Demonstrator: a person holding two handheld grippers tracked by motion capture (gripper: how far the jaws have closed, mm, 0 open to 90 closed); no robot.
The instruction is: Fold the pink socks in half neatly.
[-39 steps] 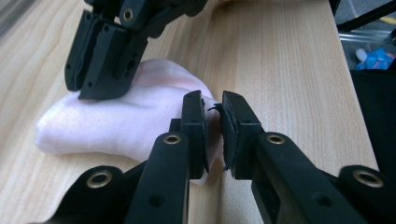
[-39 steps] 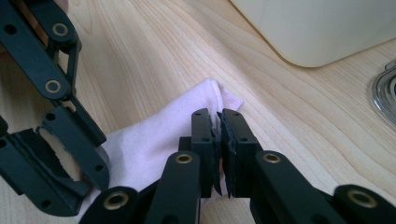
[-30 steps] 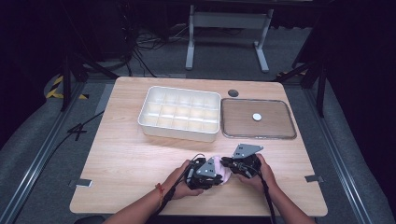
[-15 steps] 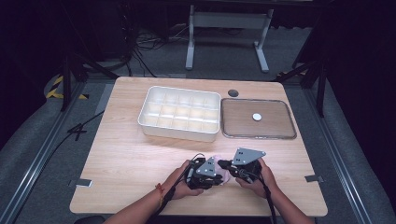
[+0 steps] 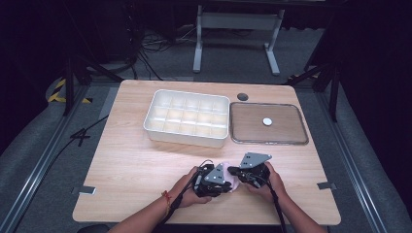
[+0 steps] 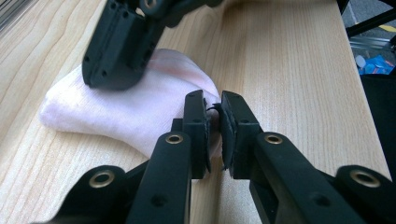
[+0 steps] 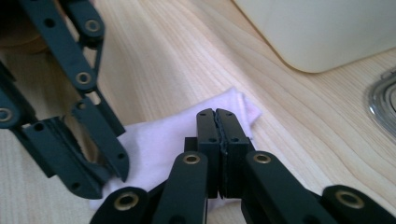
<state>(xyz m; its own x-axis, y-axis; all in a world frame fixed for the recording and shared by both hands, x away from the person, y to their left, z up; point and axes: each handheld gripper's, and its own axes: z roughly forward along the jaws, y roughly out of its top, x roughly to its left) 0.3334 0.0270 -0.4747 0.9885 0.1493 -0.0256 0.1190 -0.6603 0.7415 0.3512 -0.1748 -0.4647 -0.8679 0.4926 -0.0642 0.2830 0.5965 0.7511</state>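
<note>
Left gripper [image 5: 224, 175] sits at the near edge of the counter [image 5: 126, 160], about mid-width. In the left gripper view its jaws are nearly together, clamped on one edge of the pink cloth [image 6: 116, 109]; a thin bit of fabric shows between the pads.

Cloth is a small, soft, folded piece lying flat on the counter between the two grippers, well short of the white divided tray [image 5: 187, 118] at the far side.

Right gripper [image 5: 233, 171] comes in from the right, just beside the left one. In the right gripper view its jaws have just been closing and now stand together, with no gap visible, over the cloth [image 7: 154, 144]. They look pinched on the top layer or fold, but how much fabric is caught I can't tell.

Further right, near the far right corner: a clear lid [image 5: 268, 124] lying flat, with a white knob [image 5: 266, 121] in its middle. Not involved right now.

Risks from here:
- Both grips are thin edge bites. Pulling apart too hard could slip fabric out of one pair of jaws.
- If the right jaws hold only one layer, the fold opens instead of lifting whole.
- Grippers are very close, so the jaws may knock together on any twist.
- Cloth is near the counter's near edge, so a dropped corner could drag off.
</note>
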